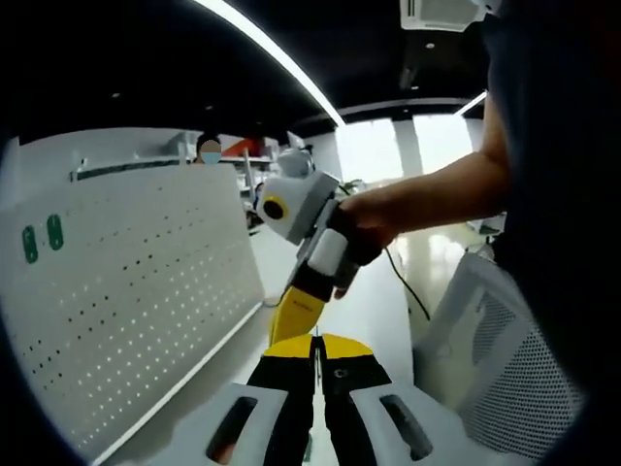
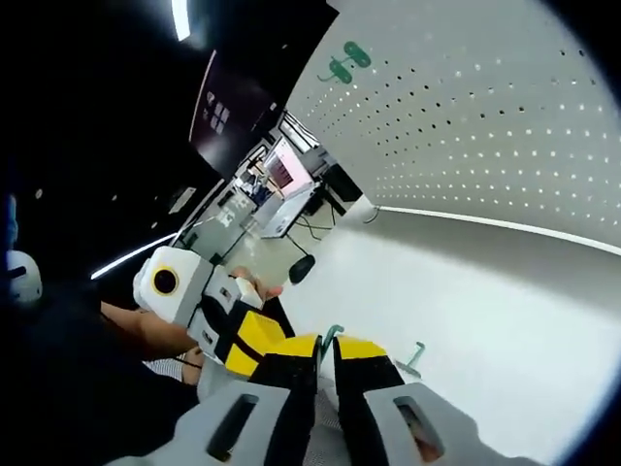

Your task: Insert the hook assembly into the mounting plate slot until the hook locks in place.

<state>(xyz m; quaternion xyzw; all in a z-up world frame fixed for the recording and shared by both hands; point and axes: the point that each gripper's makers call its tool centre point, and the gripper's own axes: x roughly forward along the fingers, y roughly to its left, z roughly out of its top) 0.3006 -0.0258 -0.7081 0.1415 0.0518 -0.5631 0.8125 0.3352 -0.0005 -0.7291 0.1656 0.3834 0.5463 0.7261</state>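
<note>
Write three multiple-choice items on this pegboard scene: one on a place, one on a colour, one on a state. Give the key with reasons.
1. Where are the green hooks in the left gripper view?
A. hung near the pegboard's upper left corner
B. on the tabletop
C. between the left gripper's jaws

2. What colour are the tips of the right gripper?
A. red
B. yellow
C. blue

3. How do the left gripper's jaws stand?
A. wide apart
B. close together, a thin gap between
C. clamped on a hook

Key: 1 A, both green pieces sit on the board's upper left. 2 B, yellow tips cap the black jaws. 3 B, the jaws nearly meet, with the other gripper just beyond their tips.
</note>
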